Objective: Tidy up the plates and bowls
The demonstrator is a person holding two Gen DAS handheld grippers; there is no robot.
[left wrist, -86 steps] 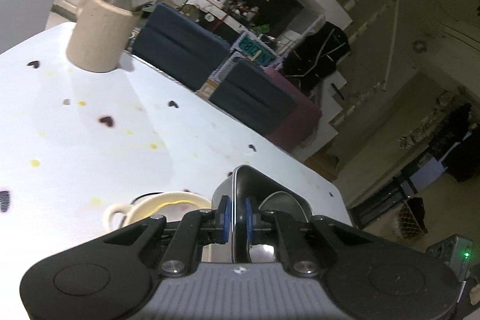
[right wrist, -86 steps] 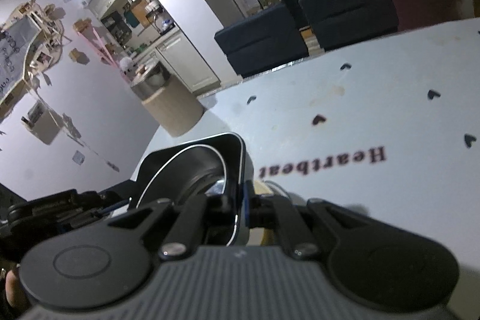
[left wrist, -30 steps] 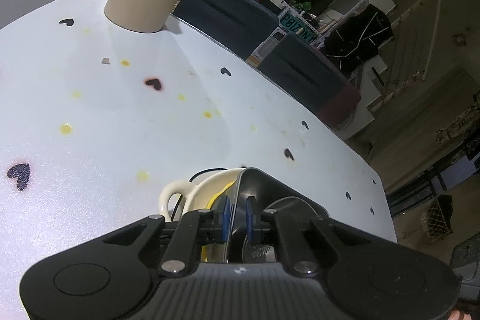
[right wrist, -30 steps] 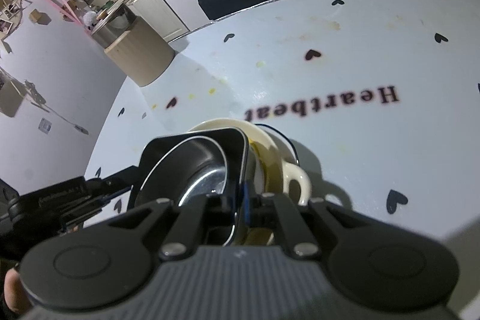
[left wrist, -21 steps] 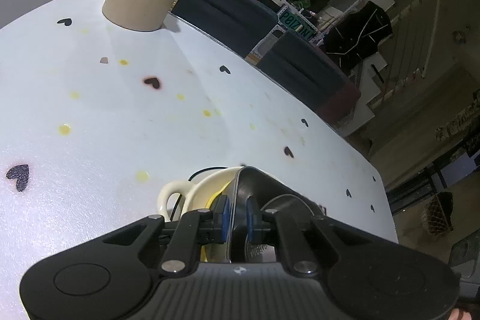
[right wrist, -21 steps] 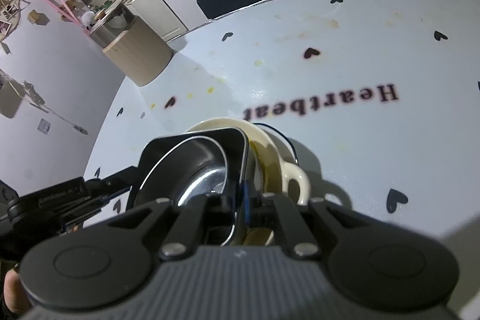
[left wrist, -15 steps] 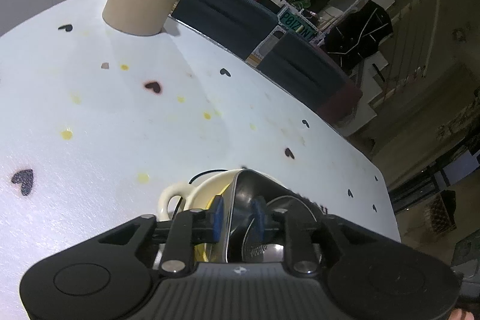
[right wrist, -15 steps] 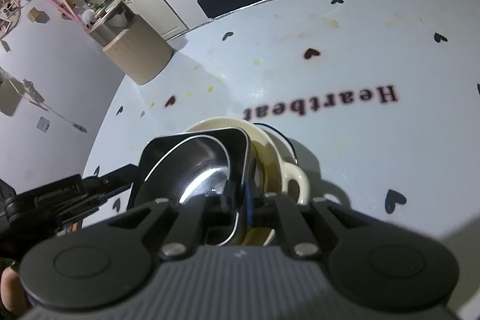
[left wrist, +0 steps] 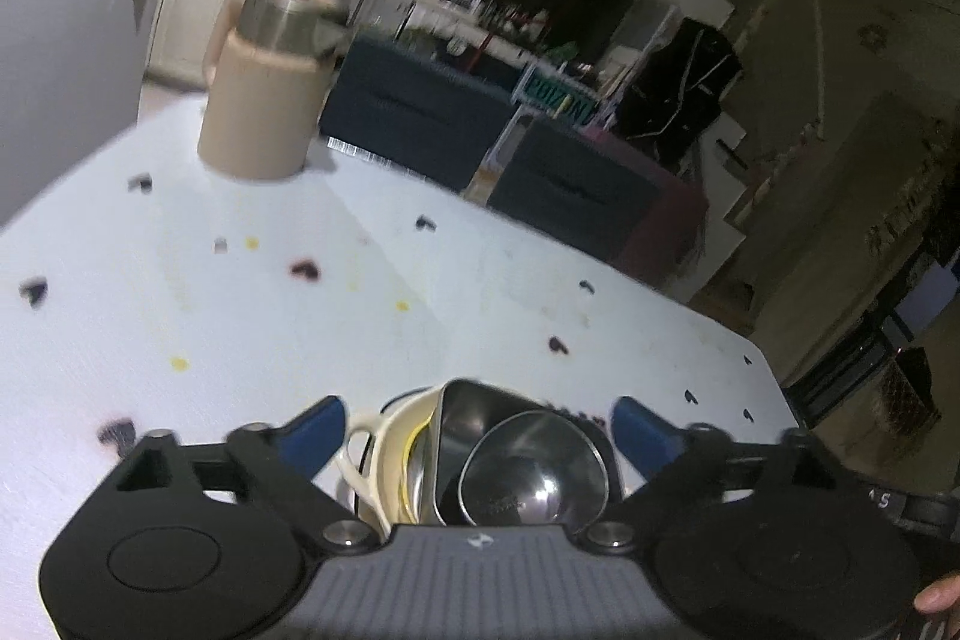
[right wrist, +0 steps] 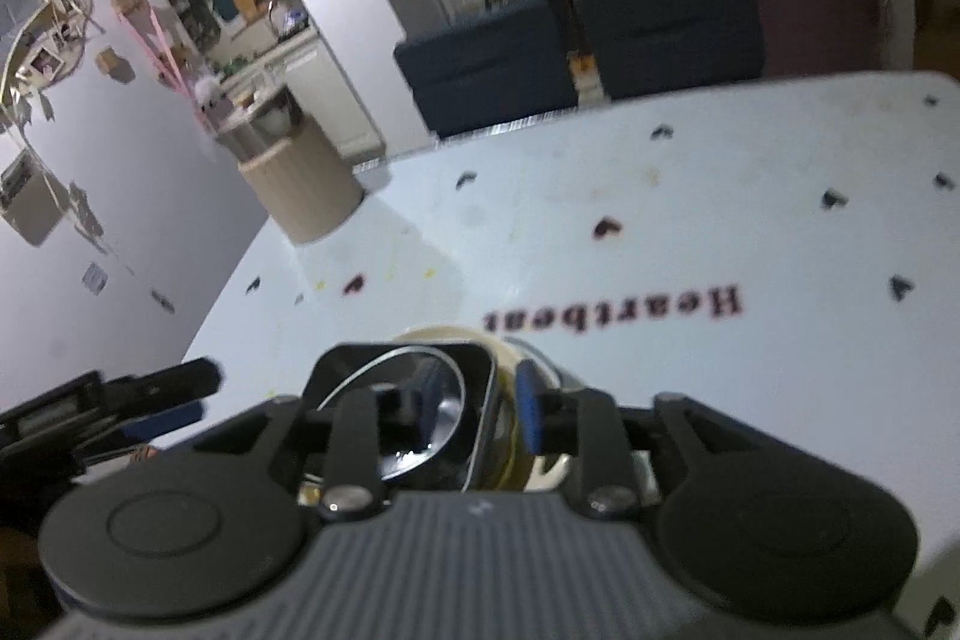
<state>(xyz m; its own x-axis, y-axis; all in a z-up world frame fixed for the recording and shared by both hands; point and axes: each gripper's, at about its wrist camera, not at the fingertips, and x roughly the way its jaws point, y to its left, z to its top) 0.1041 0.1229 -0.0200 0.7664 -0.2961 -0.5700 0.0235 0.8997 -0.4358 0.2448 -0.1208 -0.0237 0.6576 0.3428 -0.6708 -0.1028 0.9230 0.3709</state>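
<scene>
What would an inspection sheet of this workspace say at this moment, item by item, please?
Surface: white table with heart prints, yellow spots, the word "Heartbeat".
Job's things: square metal dish holding a round steel bowl, nested in a cream handled bowl.
Clutter: beige jug at the far edge.
Grippers: left gripper and right gripper, jaws opening, pads clear of the dish rim.
Cables: nothing seen.
Surroundings: dark chairs, shelves, kitchen; dim.
</scene>
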